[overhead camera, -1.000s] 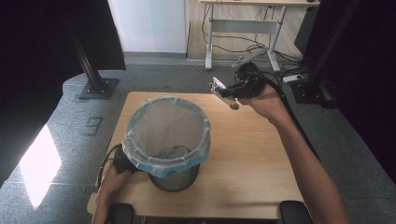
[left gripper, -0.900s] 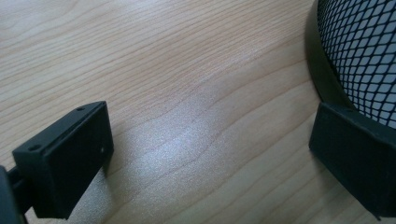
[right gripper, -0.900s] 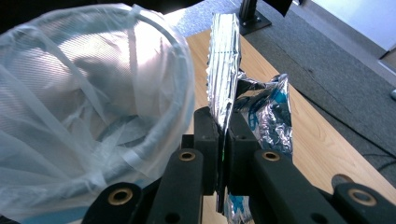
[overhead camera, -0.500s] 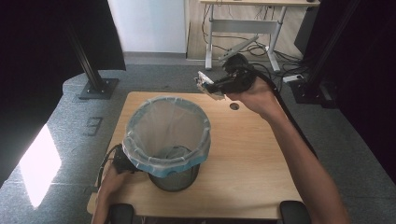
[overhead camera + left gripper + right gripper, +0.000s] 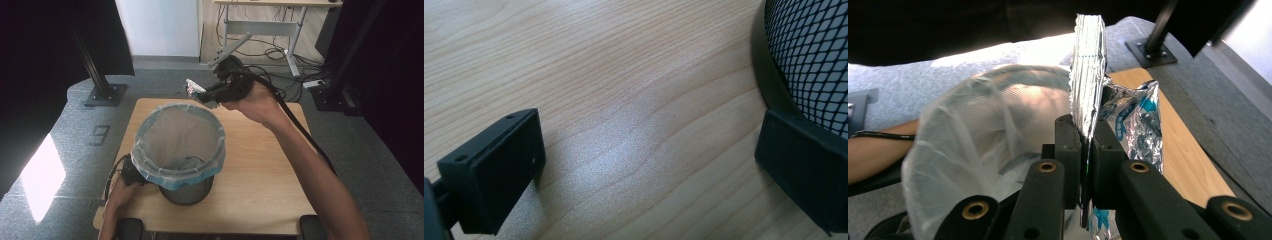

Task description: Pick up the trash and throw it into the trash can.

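Note:
A black wire-mesh bin [image 5: 187, 192] lined with a pale blue plastic bag [image 5: 177, 145] stands left of the middle of the wooden table [image 5: 260, 165]. My right gripper [image 5: 200, 93] hangs just beyond the bin's far rim, shut on a crumpled silver foil wrapper [image 5: 192, 86]. In the right gripper view the wrapper [image 5: 1088, 75] stands up from between the closed jaws of the right gripper [image 5: 1087, 132], with the bag's mouth [image 5: 978, 130] below and to the left. My left gripper [image 5: 131, 173] lies low at the bin's left base. The left gripper [image 5: 649, 165] is open over bare wood, one jaw beside the mesh [image 5: 814, 55].
The person's right forearm [image 5: 305, 170] crosses the table's right half. On the grey floor a black stand base [image 5: 102, 95] sits beyond the left corner. A desk with cables [image 5: 270, 30] is at the back, and a dark post base [image 5: 330, 97] at the right.
My right gripper has carried the foil wrapper leftward and up, from beyond the table's far edge to the bin's far rim. The left gripper and the bin have stayed put.

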A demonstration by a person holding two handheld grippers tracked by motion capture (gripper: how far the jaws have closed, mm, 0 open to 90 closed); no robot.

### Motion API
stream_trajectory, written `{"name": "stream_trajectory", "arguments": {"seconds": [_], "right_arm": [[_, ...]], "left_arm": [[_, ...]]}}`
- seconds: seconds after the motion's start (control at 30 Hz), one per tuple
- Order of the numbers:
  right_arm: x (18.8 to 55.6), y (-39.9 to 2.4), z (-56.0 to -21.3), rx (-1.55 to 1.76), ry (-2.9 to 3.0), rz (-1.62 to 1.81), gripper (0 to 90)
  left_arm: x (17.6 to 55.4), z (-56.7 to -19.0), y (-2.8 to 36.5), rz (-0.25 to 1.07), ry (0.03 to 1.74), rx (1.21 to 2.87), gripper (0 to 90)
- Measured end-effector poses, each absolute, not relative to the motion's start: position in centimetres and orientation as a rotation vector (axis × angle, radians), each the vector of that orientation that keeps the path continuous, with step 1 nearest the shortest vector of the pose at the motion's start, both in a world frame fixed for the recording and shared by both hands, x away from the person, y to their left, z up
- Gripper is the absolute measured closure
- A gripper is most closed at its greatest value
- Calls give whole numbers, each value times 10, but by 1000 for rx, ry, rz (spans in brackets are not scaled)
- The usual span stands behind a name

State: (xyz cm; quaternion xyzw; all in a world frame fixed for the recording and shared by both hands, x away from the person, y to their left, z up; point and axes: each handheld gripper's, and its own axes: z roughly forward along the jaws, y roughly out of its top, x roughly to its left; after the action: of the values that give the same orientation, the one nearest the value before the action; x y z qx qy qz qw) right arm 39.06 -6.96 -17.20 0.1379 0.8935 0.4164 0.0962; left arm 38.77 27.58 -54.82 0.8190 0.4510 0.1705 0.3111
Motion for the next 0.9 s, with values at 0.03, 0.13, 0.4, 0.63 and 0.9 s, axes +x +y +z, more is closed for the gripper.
{"name": "stream_trajectory", "arguments": {"seconds": [0.03,0.13,0.4,0.63,0.9], "right_arm": [[389,-66,-172,394,2654,1238,842],[383,-55,-174,354,2672,1232,839],[377,-28,-190,276,2742,1216,837],[382,-15,-219,265,2804,1202,832],[393,-13,-259,304,2867,1204,827]], "left_arm": [[388,-548,276,450,1191,2162,0],[388,-548,276,450,1191,2161,0],[388,-548,276,451,1192,2161,0],[388,-548,276,451,1192,2161,0],[388,-548,276,451,1192,2161,0]]}}
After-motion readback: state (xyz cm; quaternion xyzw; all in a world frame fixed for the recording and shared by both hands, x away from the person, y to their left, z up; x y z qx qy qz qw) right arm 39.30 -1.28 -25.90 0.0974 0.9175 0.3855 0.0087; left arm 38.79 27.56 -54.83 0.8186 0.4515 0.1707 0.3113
